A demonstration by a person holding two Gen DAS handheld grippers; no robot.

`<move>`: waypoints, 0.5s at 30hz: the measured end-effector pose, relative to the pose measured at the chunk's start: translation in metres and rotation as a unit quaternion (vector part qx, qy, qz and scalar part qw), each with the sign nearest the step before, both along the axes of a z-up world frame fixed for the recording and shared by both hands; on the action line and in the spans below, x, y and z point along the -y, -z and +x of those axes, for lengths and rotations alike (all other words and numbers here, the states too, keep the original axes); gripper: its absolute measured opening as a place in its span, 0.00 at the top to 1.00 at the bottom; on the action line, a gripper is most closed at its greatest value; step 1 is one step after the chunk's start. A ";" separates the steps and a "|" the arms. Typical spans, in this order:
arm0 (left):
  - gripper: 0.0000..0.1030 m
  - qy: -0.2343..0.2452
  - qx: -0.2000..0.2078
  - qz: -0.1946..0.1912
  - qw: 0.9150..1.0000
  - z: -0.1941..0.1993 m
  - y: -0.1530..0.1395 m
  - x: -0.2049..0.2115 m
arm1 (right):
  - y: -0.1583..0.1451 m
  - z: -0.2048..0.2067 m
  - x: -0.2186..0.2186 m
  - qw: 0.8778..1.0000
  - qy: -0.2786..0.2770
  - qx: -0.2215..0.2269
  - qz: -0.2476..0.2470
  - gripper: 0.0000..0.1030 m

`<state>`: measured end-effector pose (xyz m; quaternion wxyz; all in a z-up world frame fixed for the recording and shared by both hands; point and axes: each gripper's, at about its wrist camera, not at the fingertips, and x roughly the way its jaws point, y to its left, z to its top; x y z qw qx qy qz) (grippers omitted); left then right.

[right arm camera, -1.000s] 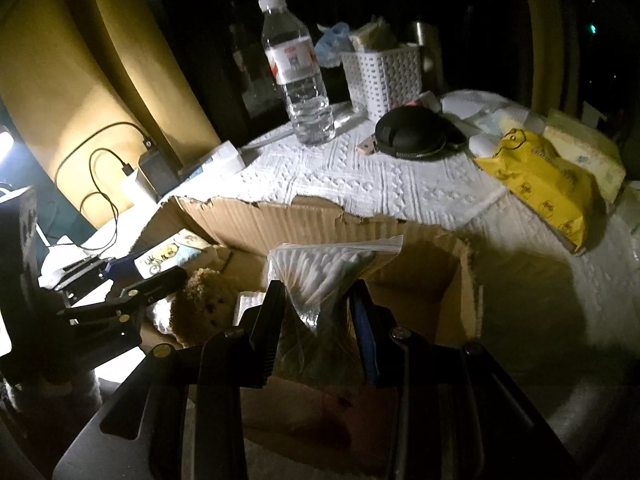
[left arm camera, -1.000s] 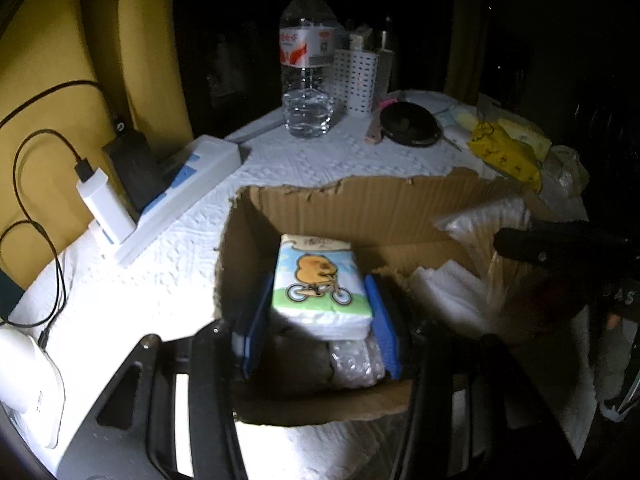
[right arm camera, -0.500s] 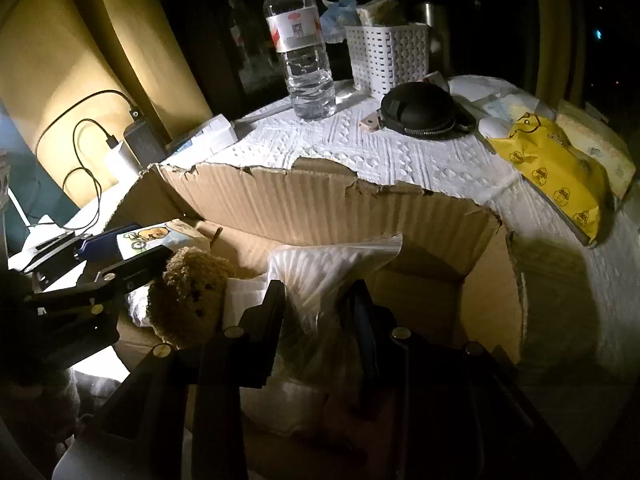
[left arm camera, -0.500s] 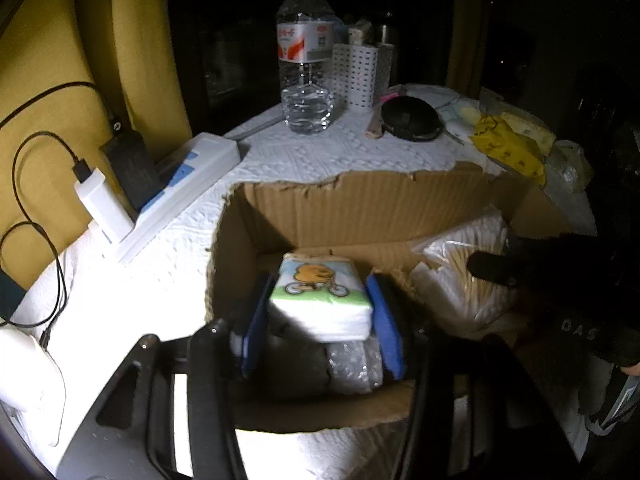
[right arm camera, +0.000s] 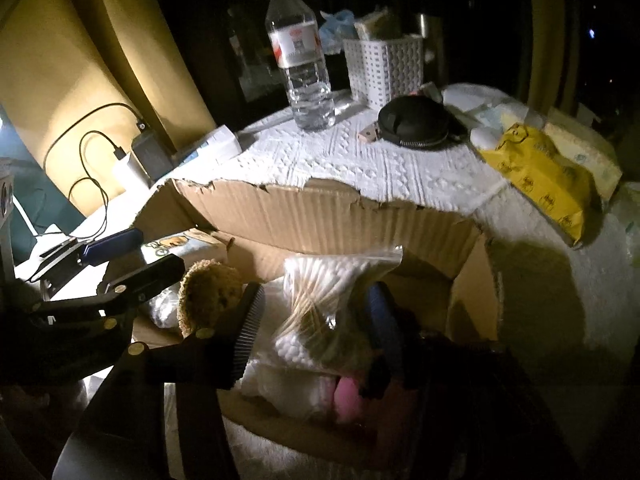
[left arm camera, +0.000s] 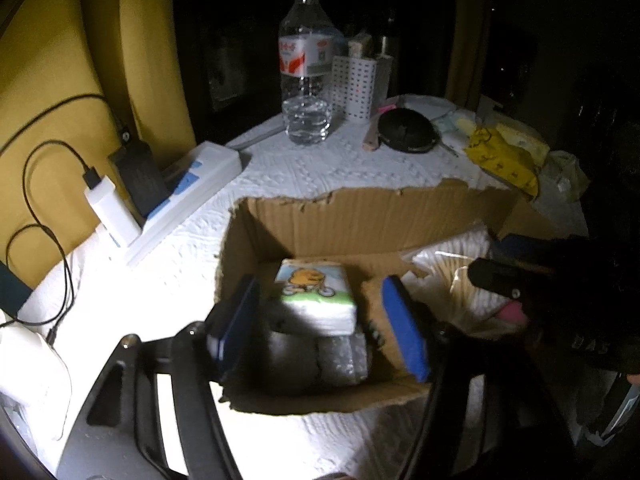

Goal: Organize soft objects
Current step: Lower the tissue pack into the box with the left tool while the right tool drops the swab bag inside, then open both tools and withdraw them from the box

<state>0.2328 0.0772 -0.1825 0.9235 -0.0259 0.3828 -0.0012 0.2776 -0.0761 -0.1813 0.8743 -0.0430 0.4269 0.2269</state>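
An open cardboard box (left arm camera: 360, 216) stands on the white-covered table; it also shows in the right wrist view (right arm camera: 320, 220). My left gripper (left arm camera: 320, 320) is open over the box's left part, its blue pads apart from a tissue pack with a cartoon bear (left arm camera: 316, 296) that lies in the box on bubble wrap (left arm camera: 344, 360). My right gripper (right arm camera: 312, 328) is open inside the box, its jaws on either side of a clear bag of cotton swabs (right arm camera: 324, 292) that rests on white soft items. A brown plush toy (right arm camera: 208, 292) lies beside it.
A water bottle (left arm camera: 306, 68), a white perforated basket (left arm camera: 356, 84), a black round pouch (left arm camera: 408, 130) and a yellow packet (left arm camera: 500, 156) stand behind the box. A power strip with chargers and cables (left arm camera: 180, 192) lies to the left, by a yellow wall.
Both grippers lowered their loads into the box and opened. The tissue pack and the swab bag now rest inside, released.
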 end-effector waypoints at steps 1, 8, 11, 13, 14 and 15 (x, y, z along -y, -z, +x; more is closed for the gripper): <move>0.35 0.000 0.001 0.000 1.000 -0.002 -0.002 0.001 | -0.003 -0.001 0.001 1.000 0.003 0.003 0.000 0.43; 0.29 -0.004 0.016 -0.008 1.000 -0.020 -0.021 0.001 | -0.019 -0.015 0.005 1.000 0.010 0.021 -0.001 0.41; 0.28 -0.005 0.023 -0.012 1.000 -0.028 -0.028 0.000 | -0.025 -0.023 0.008 1.000 0.010 0.026 0.004 0.39; 0.26 -0.003 0.027 -0.014 1.000 -0.034 -0.032 0.001 | -0.029 -0.029 0.009 1.000 0.009 0.029 0.007 0.37; 0.24 -0.002 0.030 -0.014 0.999 -0.037 -0.035 0.002 | -0.031 -0.033 0.009 0.999 0.009 0.033 0.007 0.35; 0.23 0.000 0.033 -0.014 0.999 -0.040 -0.037 0.004 | -0.032 -0.036 0.010 0.999 0.009 0.035 0.008 0.35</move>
